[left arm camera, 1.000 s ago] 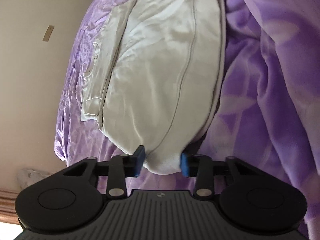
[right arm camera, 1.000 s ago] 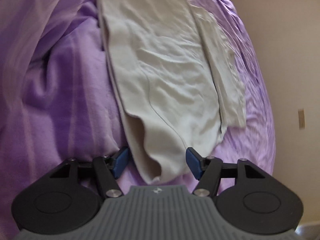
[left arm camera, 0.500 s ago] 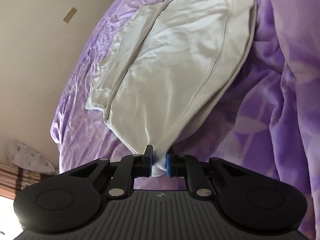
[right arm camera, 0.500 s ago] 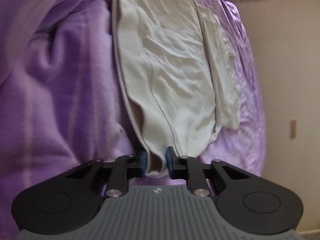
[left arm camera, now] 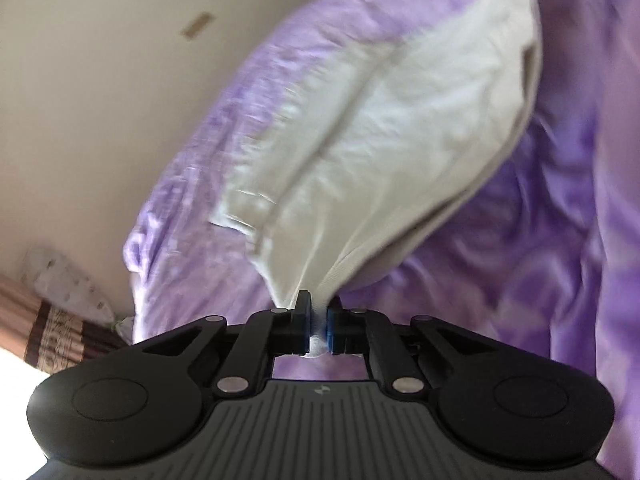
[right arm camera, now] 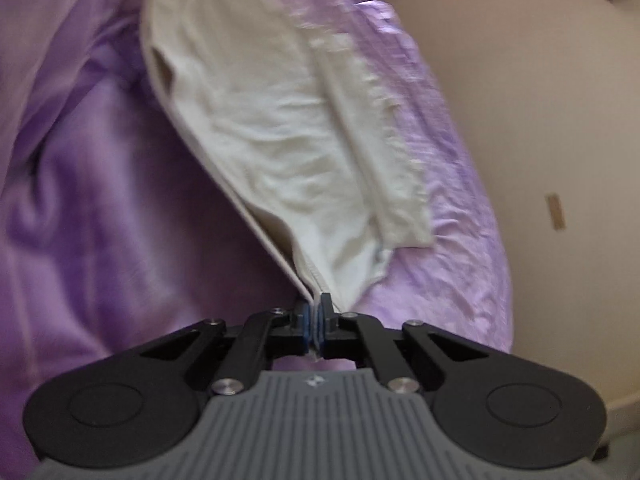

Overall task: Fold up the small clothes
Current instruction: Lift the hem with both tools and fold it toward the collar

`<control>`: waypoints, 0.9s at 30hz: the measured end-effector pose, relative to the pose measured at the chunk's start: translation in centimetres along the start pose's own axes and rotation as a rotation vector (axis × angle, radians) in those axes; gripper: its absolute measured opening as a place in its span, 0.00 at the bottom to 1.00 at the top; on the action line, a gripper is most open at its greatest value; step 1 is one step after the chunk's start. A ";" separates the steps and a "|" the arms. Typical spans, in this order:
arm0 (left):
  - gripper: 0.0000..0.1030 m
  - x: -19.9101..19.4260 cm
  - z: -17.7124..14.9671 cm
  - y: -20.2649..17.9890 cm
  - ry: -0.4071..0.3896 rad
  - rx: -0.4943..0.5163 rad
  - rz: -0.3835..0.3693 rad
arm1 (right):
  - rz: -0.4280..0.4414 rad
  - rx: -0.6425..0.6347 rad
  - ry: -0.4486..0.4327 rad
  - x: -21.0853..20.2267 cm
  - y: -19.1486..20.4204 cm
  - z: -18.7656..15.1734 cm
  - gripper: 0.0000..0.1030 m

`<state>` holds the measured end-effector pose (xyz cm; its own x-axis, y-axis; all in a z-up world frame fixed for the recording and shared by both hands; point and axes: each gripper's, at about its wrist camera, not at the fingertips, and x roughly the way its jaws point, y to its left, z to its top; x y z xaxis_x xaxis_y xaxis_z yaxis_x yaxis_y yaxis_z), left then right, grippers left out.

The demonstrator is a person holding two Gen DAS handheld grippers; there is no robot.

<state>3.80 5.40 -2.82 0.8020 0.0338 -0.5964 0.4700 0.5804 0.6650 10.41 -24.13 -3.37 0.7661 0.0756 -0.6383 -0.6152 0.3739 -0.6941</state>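
Now pinching the cream garment (left arm camera: 392,128) by both near corners, left gripper (left arm camera: 318,330) and right gripper (right arm camera: 316,330) closed from spread a second ago, lifting that edge off the purple blanket (left arm camera: 540,240), ready to fold over.

Bed under a crumpled purple blanket (left arm camera: 540,216), plain beige floor (left arm camera: 100,92) beside it, small tan tape strip (left arm camera: 198,26), striped brown fabric (left arm camera: 52,332) in a bright corner
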 end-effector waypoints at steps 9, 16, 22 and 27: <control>0.06 -5.2 2.7 5.4 -0.073 -0.218 0.066 | -0.106 0.216 -0.075 -5.1 -6.1 1.7 0.00; 0.06 -11.2 2.6 7.3 -0.097 -0.286 0.050 | -0.143 0.284 -0.141 -12.0 -7.1 1.9 0.00; 0.06 -12.5 3.1 7.4 -0.108 -0.283 0.081 | -0.137 0.298 -0.179 -15.8 -6.0 1.8 0.00; 0.06 -9.9 4.4 8.6 -0.093 -0.308 0.115 | -0.156 0.325 -0.173 -14.3 -7.3 2.1 0.00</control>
<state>1.52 6.50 10.76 0.8801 0.0471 -0.4724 0.2526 0.7960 0.5501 4.34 -26.01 11.48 0.8827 0.1394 -0.4488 -0.4194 0.6644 -0.6186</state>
